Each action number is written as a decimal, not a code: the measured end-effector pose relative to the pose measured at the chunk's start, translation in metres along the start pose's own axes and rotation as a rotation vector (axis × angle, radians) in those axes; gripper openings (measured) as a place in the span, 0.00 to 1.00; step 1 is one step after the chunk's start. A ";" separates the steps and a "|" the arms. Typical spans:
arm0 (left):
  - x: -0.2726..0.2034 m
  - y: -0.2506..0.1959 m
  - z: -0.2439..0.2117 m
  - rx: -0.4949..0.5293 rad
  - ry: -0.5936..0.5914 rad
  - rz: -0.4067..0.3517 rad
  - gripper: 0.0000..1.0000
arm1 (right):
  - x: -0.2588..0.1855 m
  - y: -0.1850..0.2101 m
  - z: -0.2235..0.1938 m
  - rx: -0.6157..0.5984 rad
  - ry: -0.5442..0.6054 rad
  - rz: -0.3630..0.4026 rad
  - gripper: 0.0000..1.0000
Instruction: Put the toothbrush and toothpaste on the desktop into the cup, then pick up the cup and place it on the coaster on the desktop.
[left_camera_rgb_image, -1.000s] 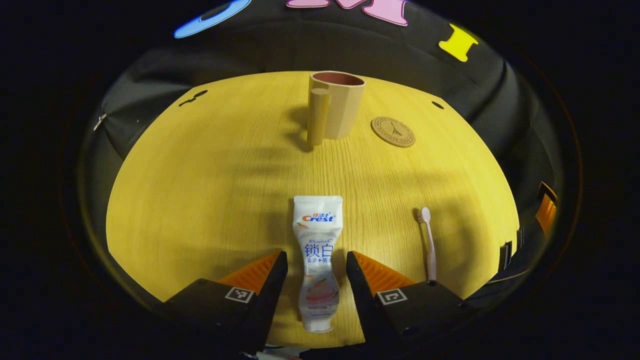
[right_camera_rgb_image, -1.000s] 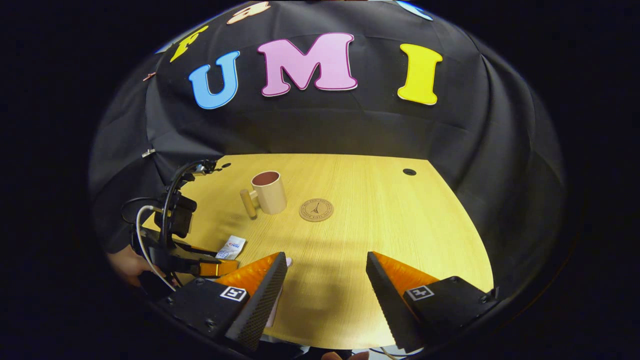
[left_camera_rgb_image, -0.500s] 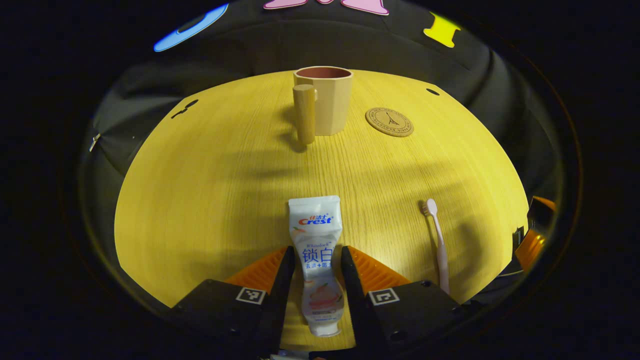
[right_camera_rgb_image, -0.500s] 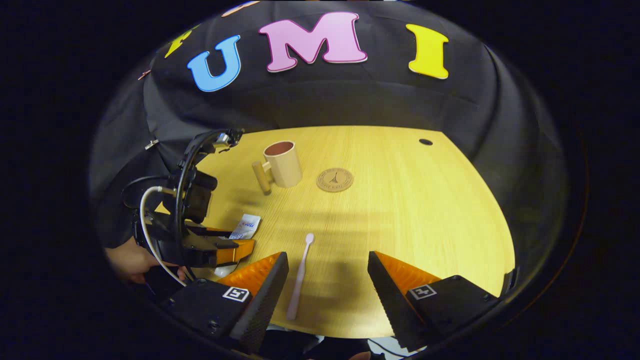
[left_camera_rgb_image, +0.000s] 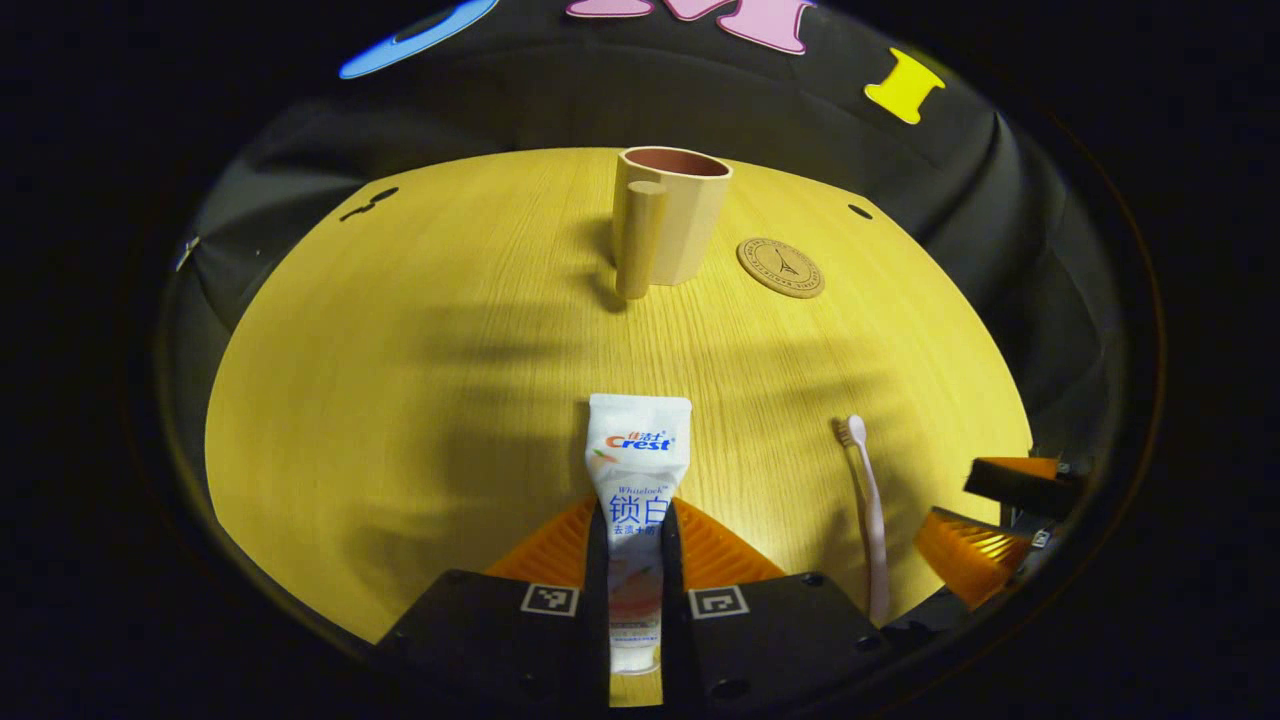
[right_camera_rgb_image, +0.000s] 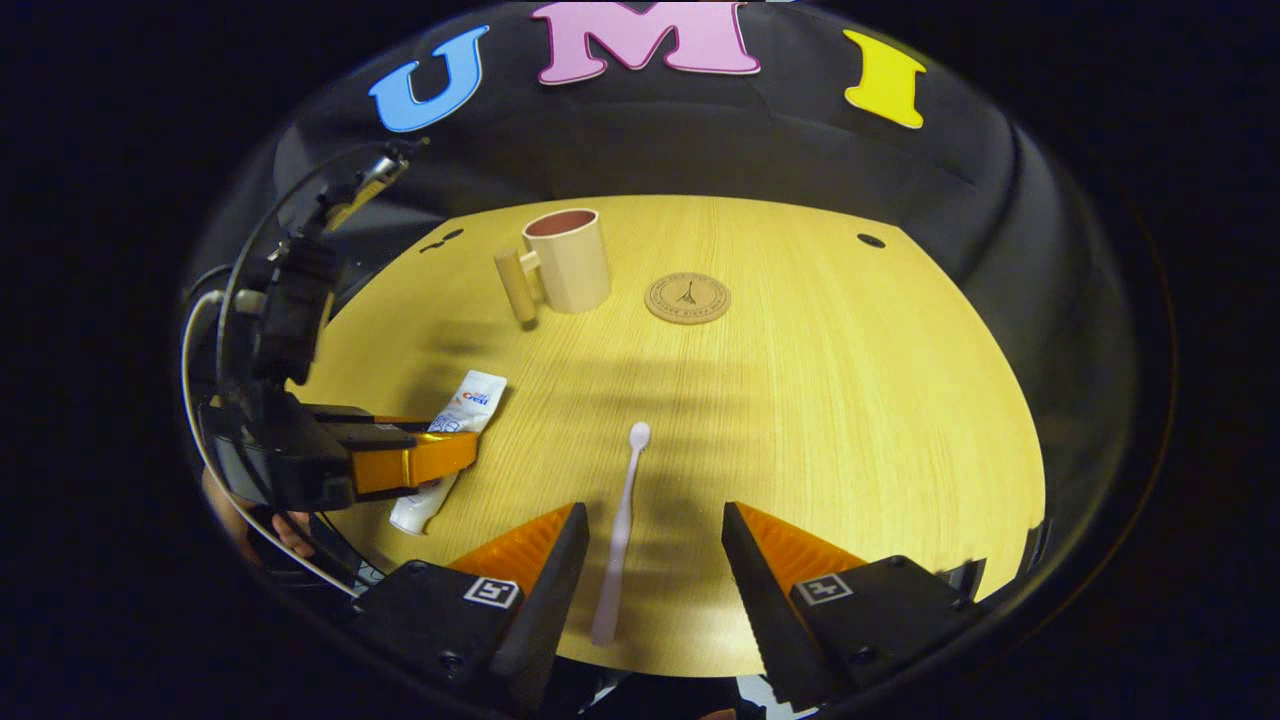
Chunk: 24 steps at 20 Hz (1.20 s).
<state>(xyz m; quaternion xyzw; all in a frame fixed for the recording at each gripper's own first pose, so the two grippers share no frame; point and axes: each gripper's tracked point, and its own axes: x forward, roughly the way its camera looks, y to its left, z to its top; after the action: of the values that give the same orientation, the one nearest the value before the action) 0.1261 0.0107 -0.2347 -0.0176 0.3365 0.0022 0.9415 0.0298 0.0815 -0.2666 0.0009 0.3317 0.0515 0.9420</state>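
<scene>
A soft white toothpaste tube lies at lower centre of the left gripper view on the wood-grain worktop, crimped end towards the faceted beige cup. The left gripper jaws are clamped on its lower body. The right gripper jaws stand apart, straddling the slim pink toothbrush, bristles pointing upward in frame. The round cork coaster sits right of the cup.

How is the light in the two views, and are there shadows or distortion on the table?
Left gripper view: the table bulges round from the fisheye; soft dark bands cross it, and the cup casts a shadow to its left. Right gripper view: a striped shadow lies above the toothbrush, edges fall dark, and the toothpaste is sharp.
</scene>
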 end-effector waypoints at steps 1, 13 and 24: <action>-0.002 0.002 -0.002 -0.008 0.011 -0.011 0.25 | 0.005 0.002 -0.002 0.001 0.012 -0.004 0.83; -0.076 0.043 -0.036 -0.046 -0.037 -0.047 0.23 | 0.045 0.018 -0.014 -0.044 0.183 -0.041 0.65; -0.086 0.044 -0.051 -0.120 -0.068 -0.041 0.22 | 0.044 0.015 -0.014 -0.008 0.228 -0.086 0.06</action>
<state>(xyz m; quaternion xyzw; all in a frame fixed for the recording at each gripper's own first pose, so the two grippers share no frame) 0.0266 0.0540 -0.2212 -0.0807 0.3031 0.0038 0.9495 0.0531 0.1007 -0.3045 -0.0230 0.4360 0.0122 0.8996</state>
